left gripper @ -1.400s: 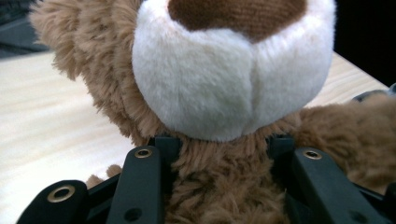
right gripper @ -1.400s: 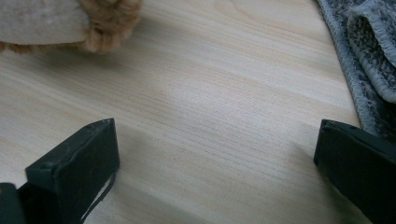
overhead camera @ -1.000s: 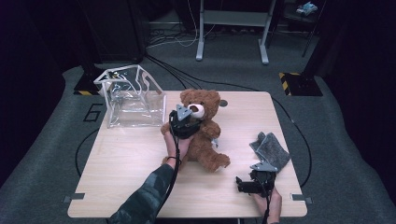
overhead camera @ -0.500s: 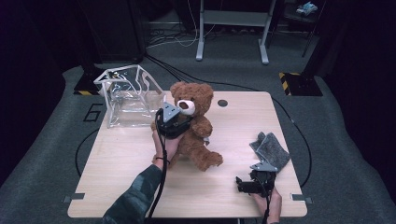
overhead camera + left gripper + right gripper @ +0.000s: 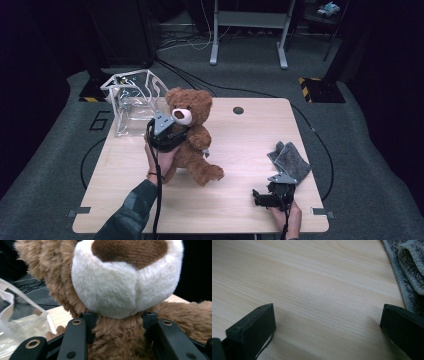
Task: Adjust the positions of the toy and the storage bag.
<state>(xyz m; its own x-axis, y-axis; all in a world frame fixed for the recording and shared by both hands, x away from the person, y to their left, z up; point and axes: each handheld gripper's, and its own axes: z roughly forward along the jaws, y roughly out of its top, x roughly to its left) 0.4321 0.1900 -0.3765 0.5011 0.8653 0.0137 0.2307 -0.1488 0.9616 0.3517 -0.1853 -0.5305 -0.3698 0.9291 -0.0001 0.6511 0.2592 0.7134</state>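
**Teddy bear grabbed by the neck**

Left gripper pinches the teddy bear under its chin, near the worktop's left rear corner beside a clear plastic bag. Right gripper rests spread wide by the grey cloth, front right corner.

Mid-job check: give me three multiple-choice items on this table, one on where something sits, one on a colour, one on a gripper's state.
1. Where does the clear bag stand?
A. far left of the table
B. near right corner
C. on the floor

2. What colour is the folded cloth?
A. red
B. grey
C. yellow

3. What is the left gripper doing?
A. hanging open over bare wood
B. clamping the cloth
C. clamping the teddy bear

Answers: 1 A, it stands at the far left edge beside the bear. 2 B, grey weave near the right gripper. 3 C, both jaws press fur below the muzzle.
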